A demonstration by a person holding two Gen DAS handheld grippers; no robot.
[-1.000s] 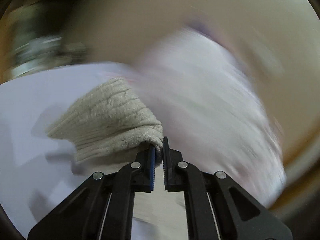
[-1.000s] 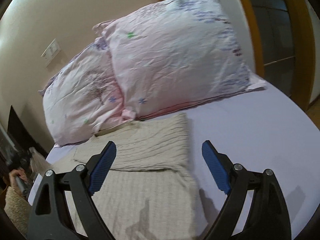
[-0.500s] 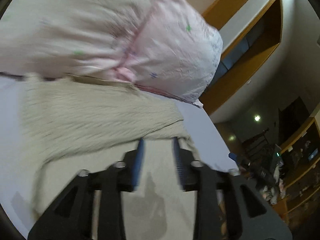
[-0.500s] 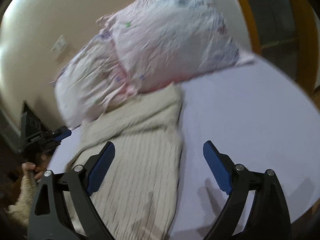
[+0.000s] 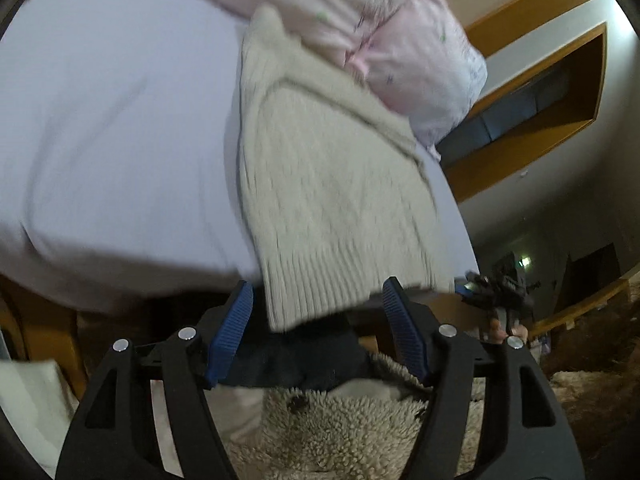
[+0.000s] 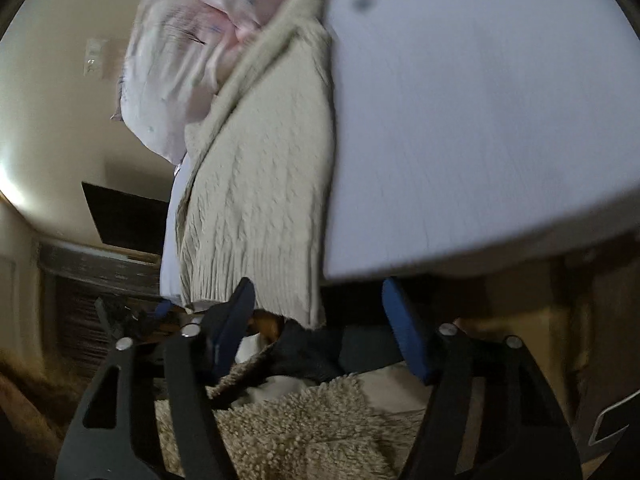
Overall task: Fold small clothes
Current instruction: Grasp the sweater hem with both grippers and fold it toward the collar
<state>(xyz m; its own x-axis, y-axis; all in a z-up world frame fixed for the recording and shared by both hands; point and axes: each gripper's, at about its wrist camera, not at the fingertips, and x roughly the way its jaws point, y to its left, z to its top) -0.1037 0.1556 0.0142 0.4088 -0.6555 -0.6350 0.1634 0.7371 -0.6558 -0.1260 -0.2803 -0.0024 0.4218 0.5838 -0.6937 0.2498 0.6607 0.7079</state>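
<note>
A cream cable-knit sweater lies folded lengthwise on the lilac bed sheet, its ribbed hem hanging over the bed's near edge. It also shows in the right wrist view. My left gripper is open and empty, held back from the bed just below the hem. My right gripper is open and empty too, below the bed edge near the hem. Each gripper appears small in the other's view, the right one and the left one.
Two pink pillows lie at the head of the bed, touching the sweater's top. The person's fleecy cream jacket fills the foreground under both grippers. A wooden-framed recess and dim room furniture lie beyond the bed.
My left gripper let go of the sweater and opened wide. Both grippers drew back from the bed to below its near edge; the sweater now lies folded with its hem overhanging.
</note>
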